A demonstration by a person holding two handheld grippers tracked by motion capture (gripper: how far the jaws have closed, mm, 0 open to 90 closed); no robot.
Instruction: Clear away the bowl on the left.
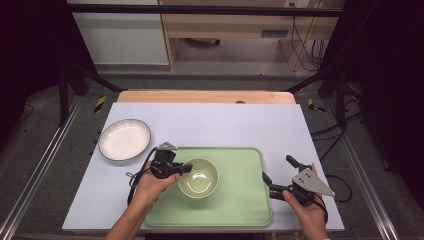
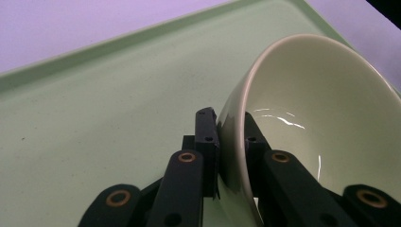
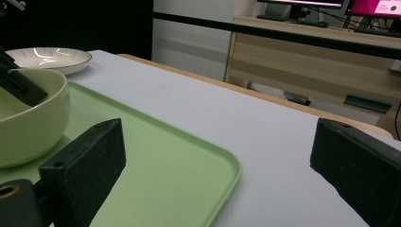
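A pale green bowl (image 1: 199, 177) sits on the green tray (image 1: 240, 200) at the tray's left-middle. My left gripper (image 1: 184, 169) is shut on the bowl's left rim. In the left gripper view one jaw lies outside the bowl's wall (image 2: 234, 142) and the other inside, both pressed against it. My right gripper (image 1: 278, 176) hovers open at the tray's right edge, nothing between its jaws. The right gripper view looks across the tray (image 3: 156, 161) to the bowl (image 3: 28, 123) at far left.
A white ribbed plate (image 1: 124, 139) lies on the table's white mat (image 1: 215, 122) to the left of the tray, and appears far left in the right gripper view (image 3: 47, 57). Black frame posts stand beside the table. Bare mat stretches behind the tray.
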